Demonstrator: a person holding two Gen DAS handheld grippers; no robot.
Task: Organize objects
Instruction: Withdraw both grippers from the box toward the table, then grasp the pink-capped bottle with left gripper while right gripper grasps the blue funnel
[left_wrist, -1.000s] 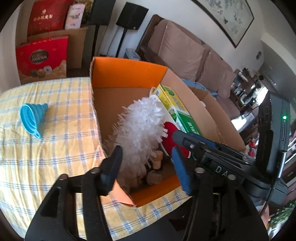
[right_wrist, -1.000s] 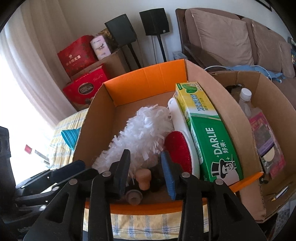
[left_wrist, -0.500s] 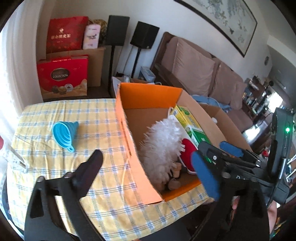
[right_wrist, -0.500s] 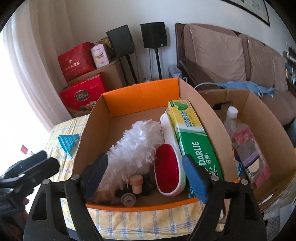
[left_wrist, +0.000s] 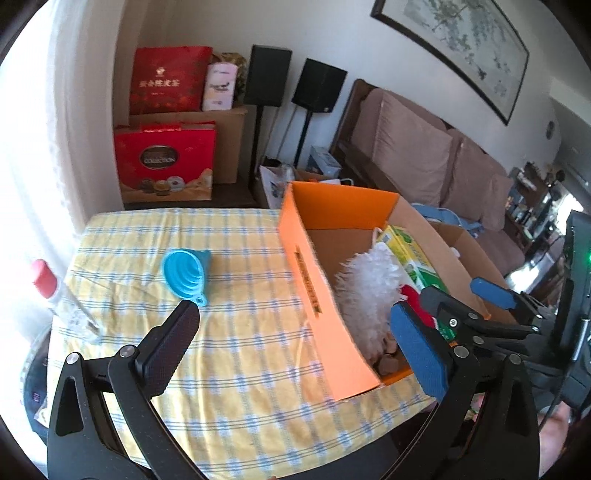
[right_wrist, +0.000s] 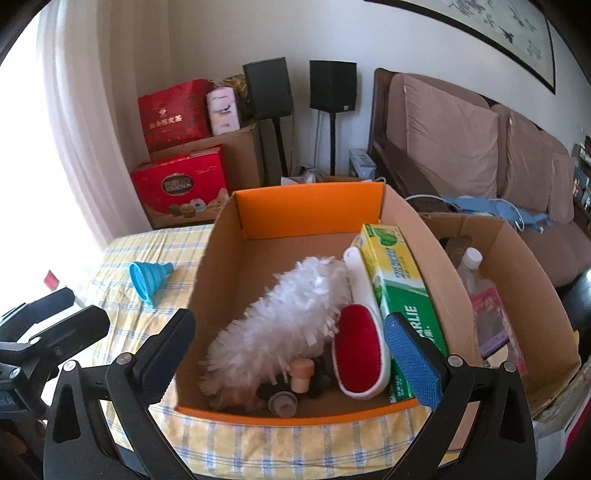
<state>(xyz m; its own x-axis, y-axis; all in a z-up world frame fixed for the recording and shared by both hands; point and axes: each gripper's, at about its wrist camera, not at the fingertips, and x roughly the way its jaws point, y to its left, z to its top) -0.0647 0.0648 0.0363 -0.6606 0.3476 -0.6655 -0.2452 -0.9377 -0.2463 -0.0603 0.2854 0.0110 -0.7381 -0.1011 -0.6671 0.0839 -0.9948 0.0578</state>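
An orange cardboard box (right_wrist: 306, 206) (left_wrist: 314, 288) stands on the yellow checked table (left_wrist: 240, 350). It holds a white fluffy duster (right_wrist: 280, 321), a red-and-white lint brush (right_wrist: 360, 350), a green Darlie box (right_wrist: 402, 295) and small stoppers (right_wrist: 303, 373). A blue collapsible funnel (left_wrist: 188, 275) (right_wrist: 147, 275) lies on the table left of the box. My left gripper (left_wrist: 299, 339) is open and empty, above the table before the funnel. My right gripper (right_wrist: 291, 354) is open and empty, above the box's near edge.
A clear bottle with a red cap (left_wrist: 59, 302) stands at the table's left edge. A second brown carton (right_wrist: 517, 295) with a bottle and packets sits right of the box. Red gift boxes (left_wrist: 166, 162), speakers and a sofa (right_wrist: 461, 147) lie behind.
Both grippers have opened wide and pulled back and up from the box. The left gripper has swung left towards the funnel.
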